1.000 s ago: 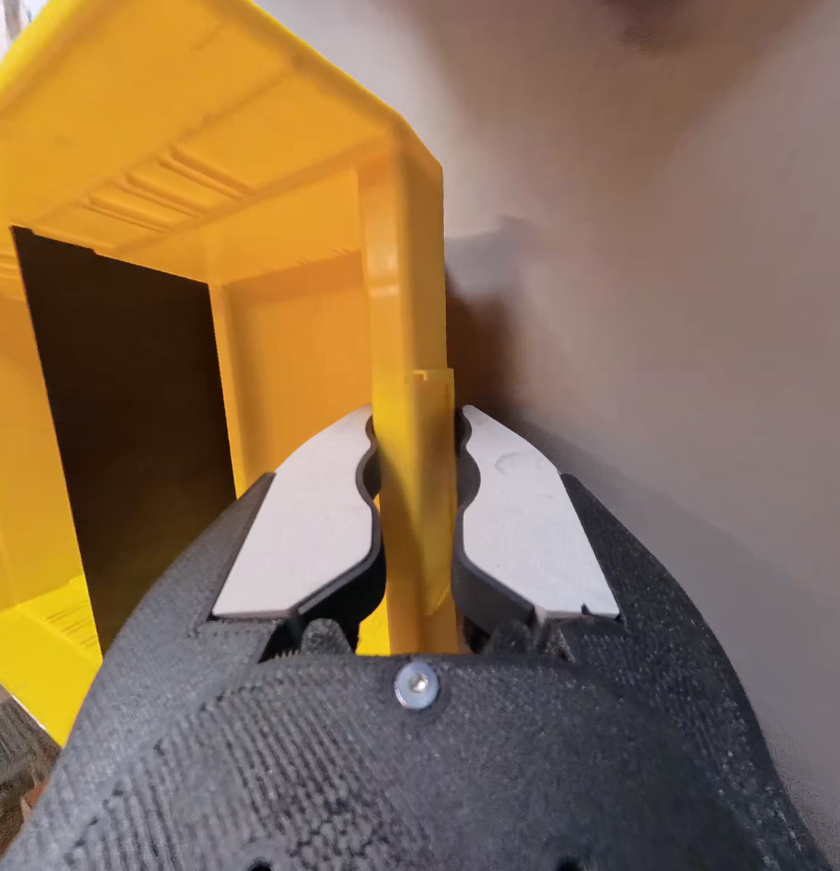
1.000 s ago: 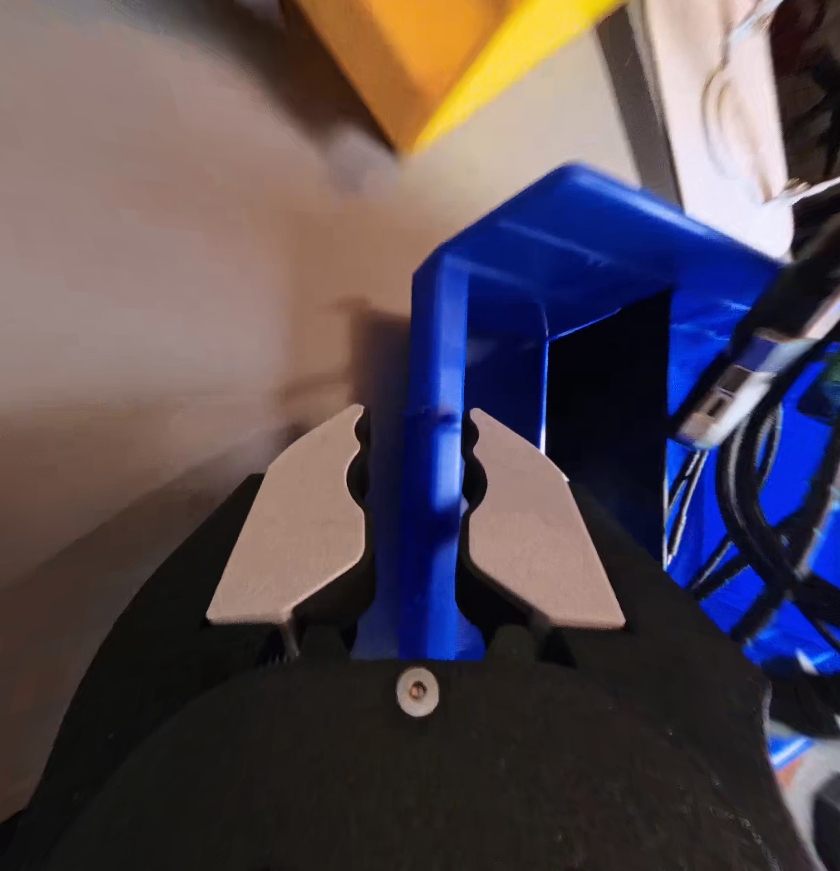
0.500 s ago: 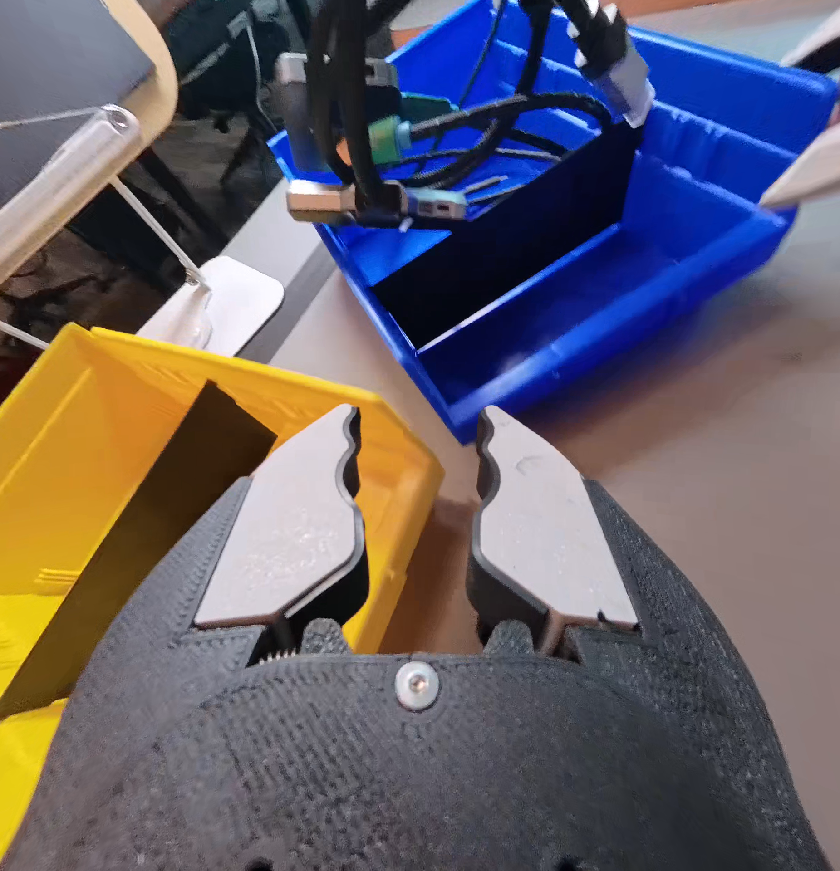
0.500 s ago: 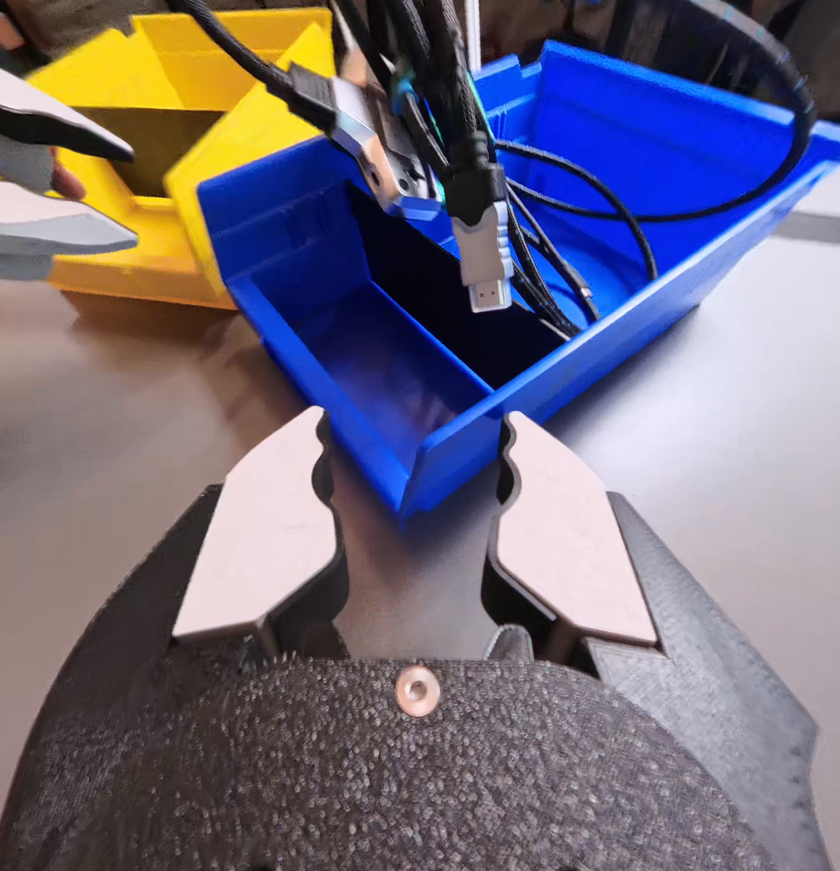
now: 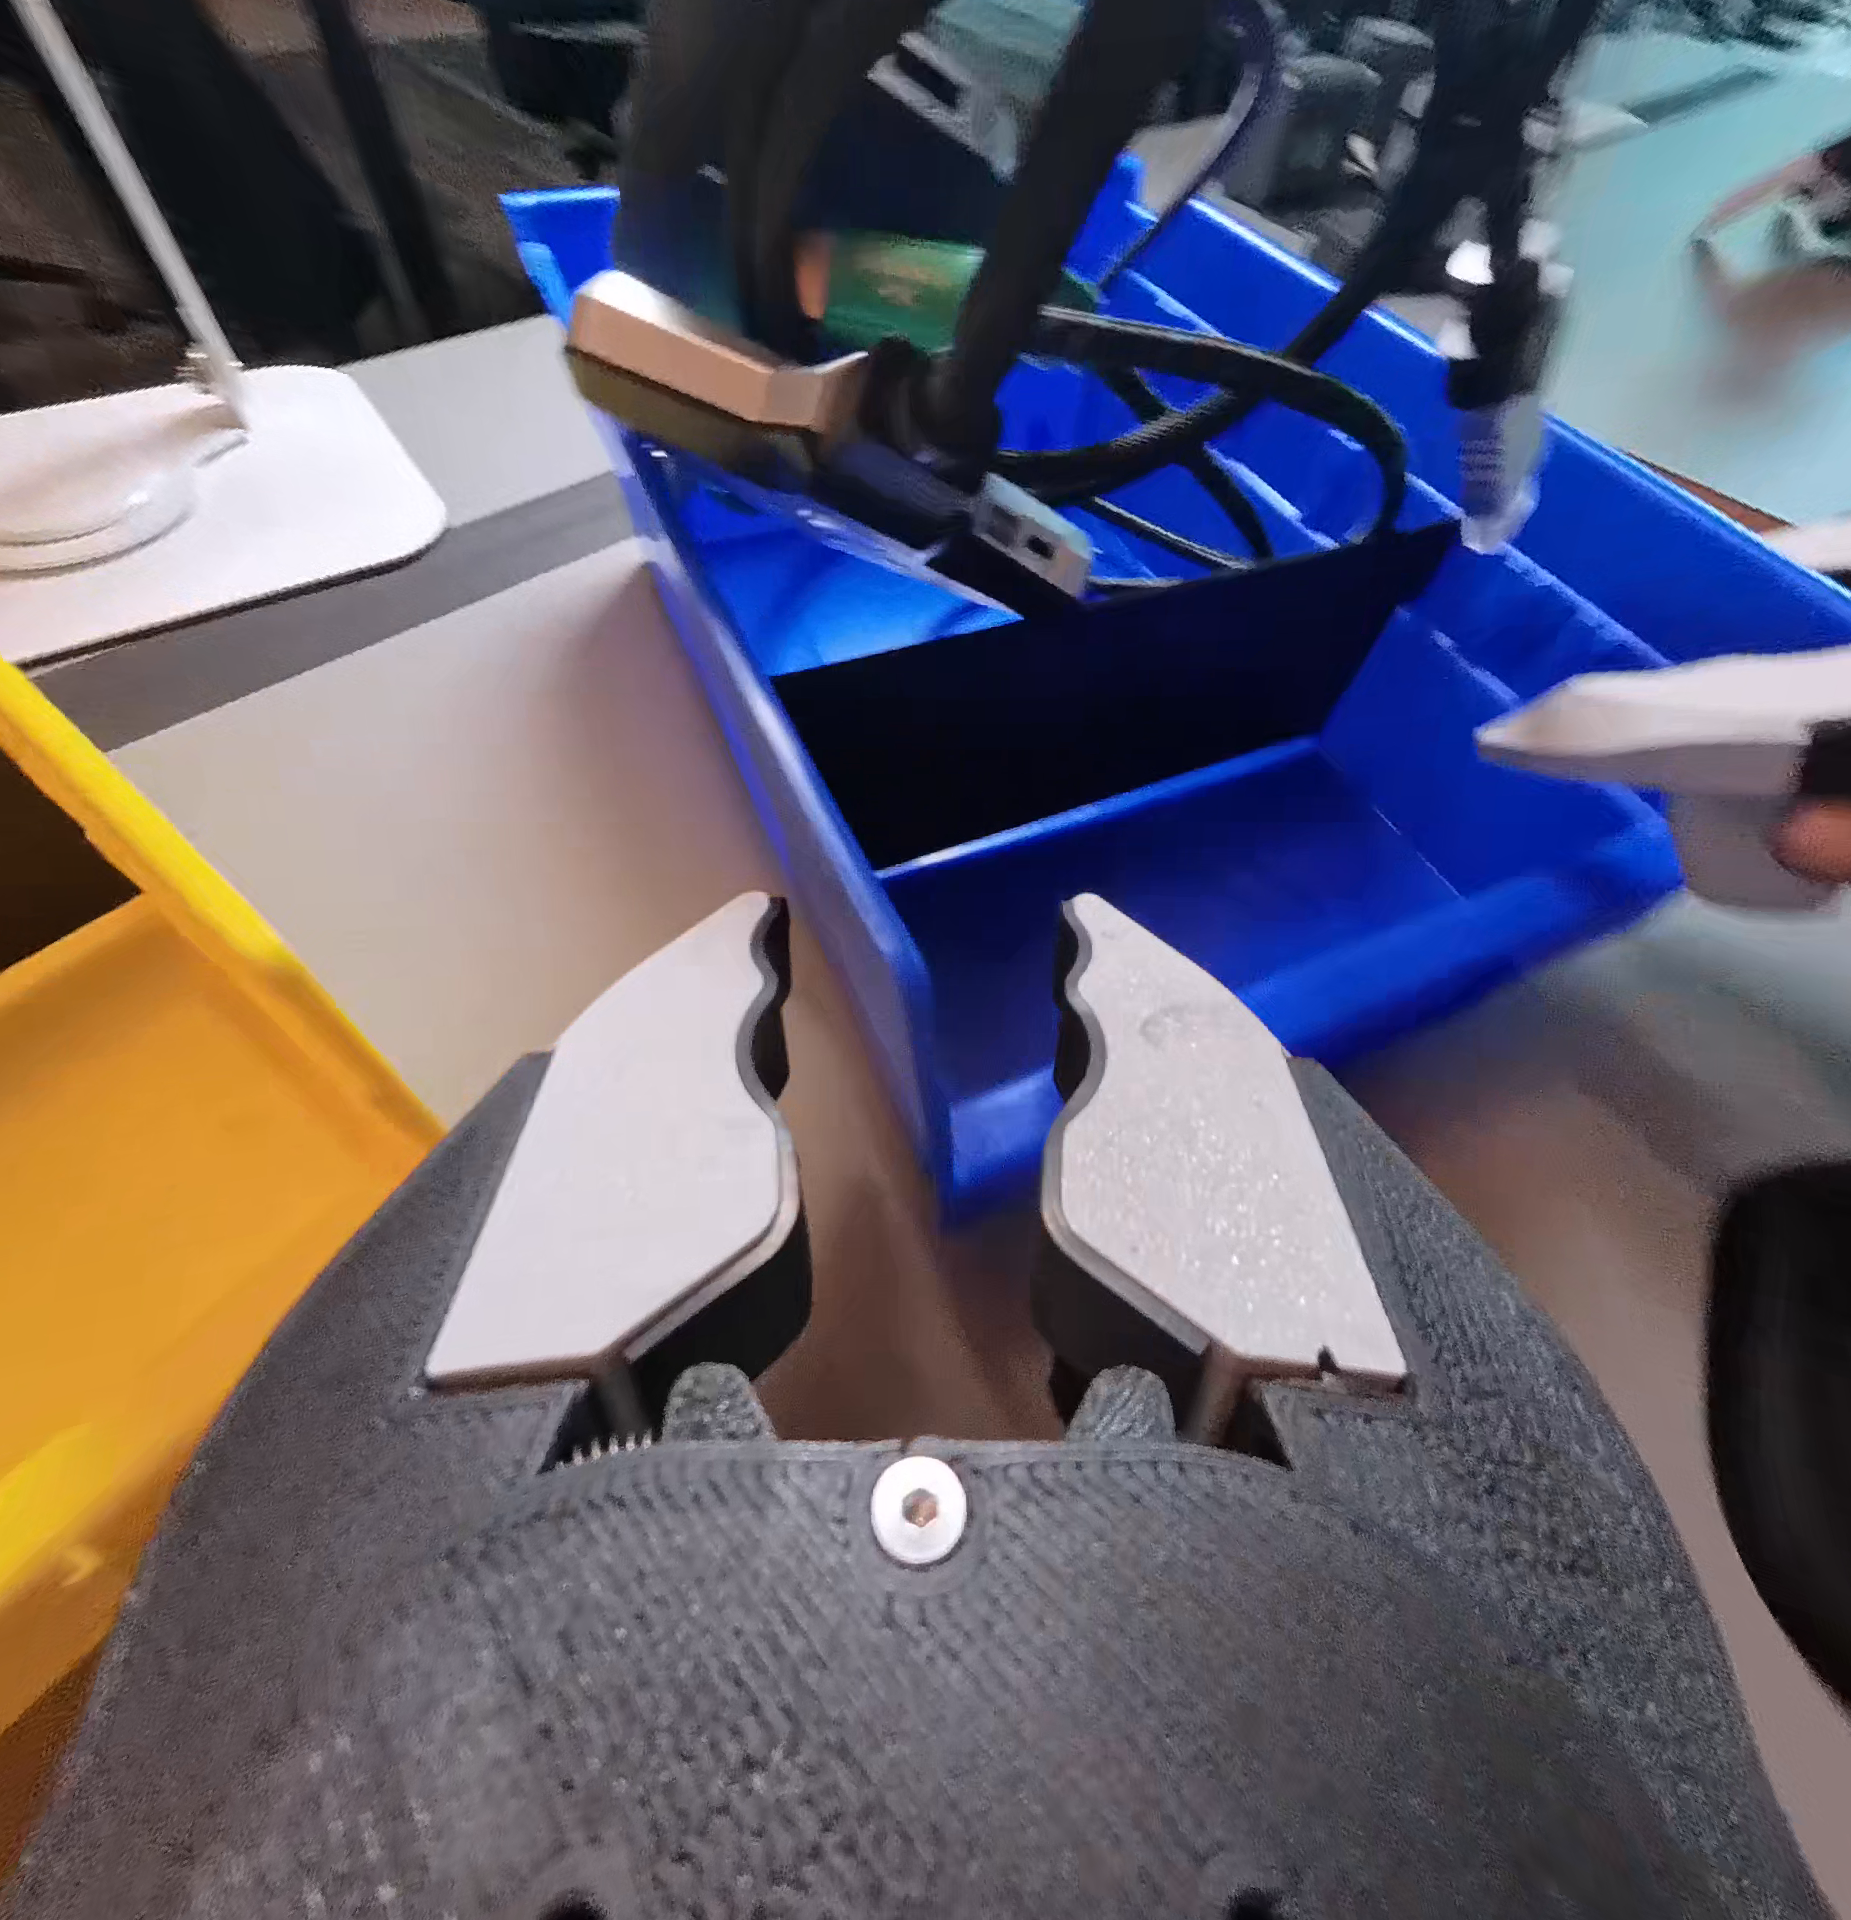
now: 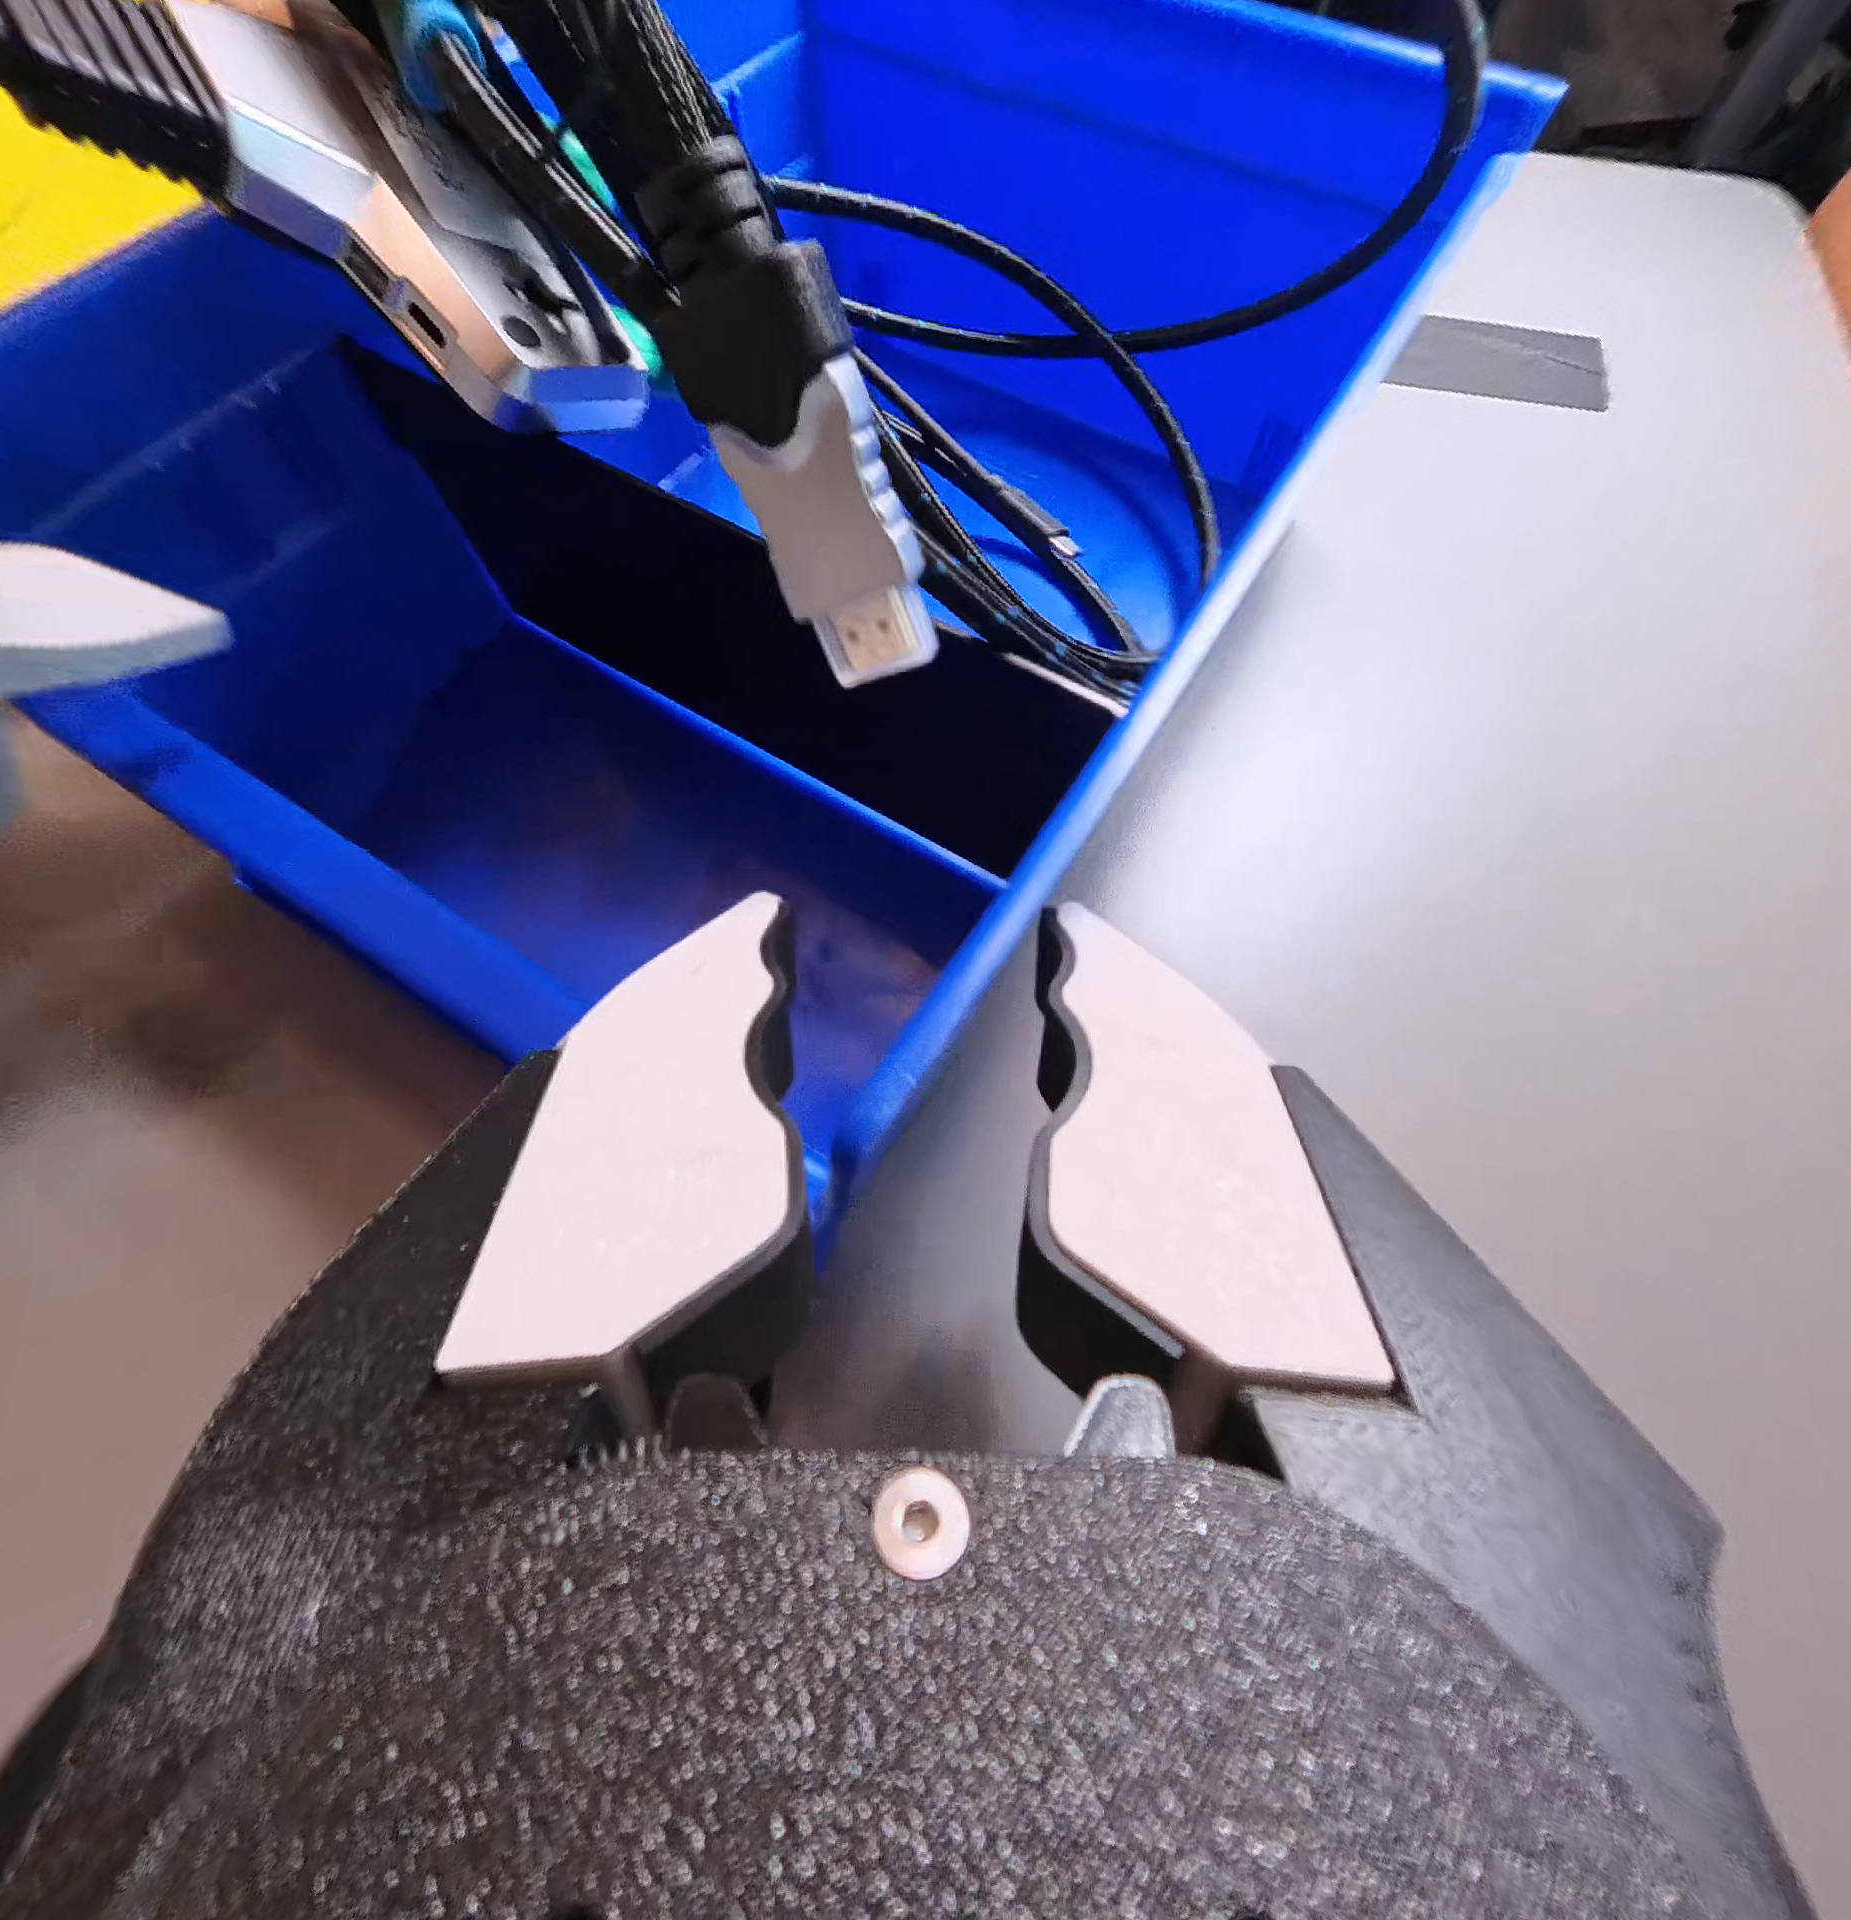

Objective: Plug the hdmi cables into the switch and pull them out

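Note:
A silver switch with black HDMI cables hangs over the back part of a blue bin; what holds it is out of view. A loose silver HDMI plug dangles beside the switch, and it also shows in the left wrist view. My left gripper is open and empty at the bin's near left corner. My right gripper is open and empty at the near right corner of the bin. Each gripper's fingertips show at the edge of the other view: right, left.
A yellow bin stands left of the blue one and also shows in the right wrist view. A black divider splits the blue bin; more cable lies behind it. A white stand base sits at back left. Grey tape marks the table.
A second ago my left gripper was shut on the yellow bin's wall and my right on the blue bin's wall. Both have let go and opened. The bins now stand upright on the table.

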The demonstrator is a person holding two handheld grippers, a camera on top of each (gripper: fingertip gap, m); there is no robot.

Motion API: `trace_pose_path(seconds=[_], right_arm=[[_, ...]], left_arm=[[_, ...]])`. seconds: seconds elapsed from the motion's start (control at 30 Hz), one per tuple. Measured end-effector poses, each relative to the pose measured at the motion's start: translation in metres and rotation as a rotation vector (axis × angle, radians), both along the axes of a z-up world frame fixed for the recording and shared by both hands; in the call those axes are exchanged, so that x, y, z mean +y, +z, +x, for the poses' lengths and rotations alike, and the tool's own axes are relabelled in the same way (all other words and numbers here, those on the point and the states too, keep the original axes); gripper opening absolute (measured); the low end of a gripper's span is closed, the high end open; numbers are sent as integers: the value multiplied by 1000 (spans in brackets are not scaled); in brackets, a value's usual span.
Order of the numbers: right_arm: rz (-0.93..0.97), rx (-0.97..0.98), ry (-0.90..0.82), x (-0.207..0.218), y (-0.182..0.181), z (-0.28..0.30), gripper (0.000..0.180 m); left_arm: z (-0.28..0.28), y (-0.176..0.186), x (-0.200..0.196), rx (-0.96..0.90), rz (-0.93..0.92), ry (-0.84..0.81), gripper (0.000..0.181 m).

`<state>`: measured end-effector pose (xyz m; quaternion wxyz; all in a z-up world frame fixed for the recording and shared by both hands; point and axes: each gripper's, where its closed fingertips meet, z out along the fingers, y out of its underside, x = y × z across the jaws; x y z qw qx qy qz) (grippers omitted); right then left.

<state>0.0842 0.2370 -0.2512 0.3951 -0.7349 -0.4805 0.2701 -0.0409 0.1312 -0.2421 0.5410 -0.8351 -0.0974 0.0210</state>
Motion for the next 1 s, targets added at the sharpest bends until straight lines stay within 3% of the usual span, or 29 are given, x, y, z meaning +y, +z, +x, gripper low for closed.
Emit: trace_pose_path(seconds=[0.13, 0.17, 0.27, 0.33, 0.5, 0.63, 0.77, 1.0], right_arm=[[21, 49, -112, 17, 6, 5, 23], [34, 46, -137, 20, 7, 10, 19], [82, 51, -181, 13, 16, 29, 15], [114, 89, -196, 0, 31, 41, 15], [205, 192, -172, -43, 100, 56, 15], [233, 278, -52, -95, 156, 24, 16], [199, 331, 126, -163, 178, -38, 18], [115, 290, 446, -299, 154, -148, 17]], left_arm=[[-6, -3, 14, -91, 84, 125, 29], [-6, 0, 13, -76, 86, 144, 17], [8, 4, 9, 40, 40, 118, 14], [17, 13, 1, 19, 78, 106, 13], [37, 75, -42, 136, 147, 80, 14], [20, 137, -104, 198, 190, 161, 14], [-18, 169, -191, 261, 164, 331, 14], [-80, 145, -354, 216, 78, 661, 13]])
